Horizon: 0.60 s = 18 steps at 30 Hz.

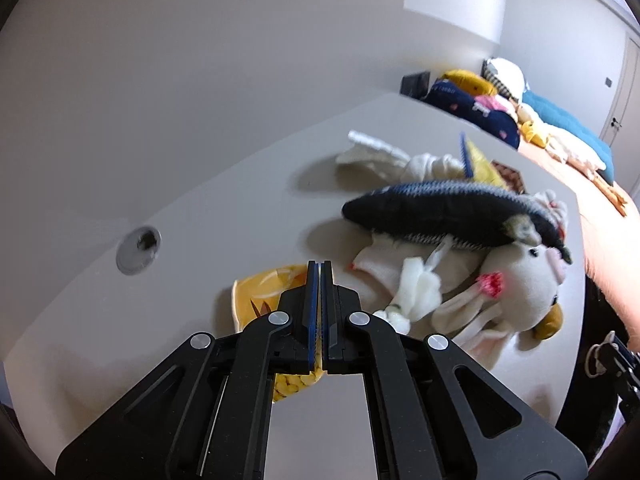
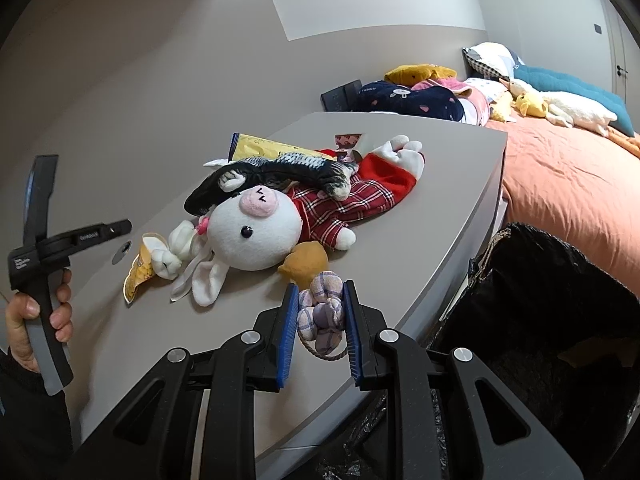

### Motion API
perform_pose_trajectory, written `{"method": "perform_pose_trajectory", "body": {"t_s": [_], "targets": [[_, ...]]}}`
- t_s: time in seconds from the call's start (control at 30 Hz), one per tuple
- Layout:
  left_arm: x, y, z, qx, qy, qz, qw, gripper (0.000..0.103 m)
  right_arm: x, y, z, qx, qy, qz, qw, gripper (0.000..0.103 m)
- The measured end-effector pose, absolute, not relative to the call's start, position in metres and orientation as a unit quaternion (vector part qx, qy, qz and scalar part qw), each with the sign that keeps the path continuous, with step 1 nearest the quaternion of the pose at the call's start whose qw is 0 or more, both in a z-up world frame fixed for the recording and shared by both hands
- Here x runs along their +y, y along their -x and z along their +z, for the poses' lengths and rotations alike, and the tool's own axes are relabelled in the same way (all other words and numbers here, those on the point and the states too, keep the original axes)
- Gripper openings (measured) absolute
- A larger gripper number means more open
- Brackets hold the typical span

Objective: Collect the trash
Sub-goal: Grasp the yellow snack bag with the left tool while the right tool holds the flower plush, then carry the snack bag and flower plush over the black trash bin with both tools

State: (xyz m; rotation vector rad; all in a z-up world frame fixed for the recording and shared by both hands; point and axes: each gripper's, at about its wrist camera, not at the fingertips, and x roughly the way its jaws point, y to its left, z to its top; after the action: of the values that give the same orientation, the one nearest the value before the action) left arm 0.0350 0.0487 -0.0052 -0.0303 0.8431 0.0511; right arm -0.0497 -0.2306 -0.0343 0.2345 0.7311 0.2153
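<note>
Left wrist view: the left gripper (image 1: 319,280) is seen with its fingers pressed almost together on a thin yellow wrapper (image 1: 262,294), which is pinched between the pads and trails onto the desk (image 1: 208,216). The wrapper is judged light, limp and crinkly; a pinch at one edge should be enough, though it may slip. Beyond it lie a rabbit doll (image 1: 516,296) and a fish toy (image 1: 448,210). In the right wrist view, the right gripper (image 2: 320,320) is partly open, its fingers closed against a soft checked cloth ball (image 2: 322,312) at the desk's near edge. A bin (image 2: 560,300) lined in black stands just beside the desk. A second wrapper (image 2: 272,148) is seen farther back, behind the fish toy.
</note>
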Motion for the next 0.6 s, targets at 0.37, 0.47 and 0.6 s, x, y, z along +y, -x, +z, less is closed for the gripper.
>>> {"method": "perform_pose_trajectory", "body": {"t_s": [0.37, 0.47, 0.6], "targets": [[0.047, -0.038, -0.018, 0.394, -0.018, 0.09, 0.915, 0.074, -0.233, 0.047, -0.04, 0.361, -0.12, 0.106, 0.919, 0.024], [0.05, -0.044, -0.027, 0.414, -0.01, 0.083, 0.906, 0.059, -0.234, 0.046, -0.041, 0.362, -0.12, 0.106, 0.918, 0.024], [0.05, -0.047, -0.038, 0.434, -0.001, 0.076, 0.898, 0.026, -0.235, 0.045, -0.041, 0.363, -0.121, 0.105, 0.918, 0.024]]}}
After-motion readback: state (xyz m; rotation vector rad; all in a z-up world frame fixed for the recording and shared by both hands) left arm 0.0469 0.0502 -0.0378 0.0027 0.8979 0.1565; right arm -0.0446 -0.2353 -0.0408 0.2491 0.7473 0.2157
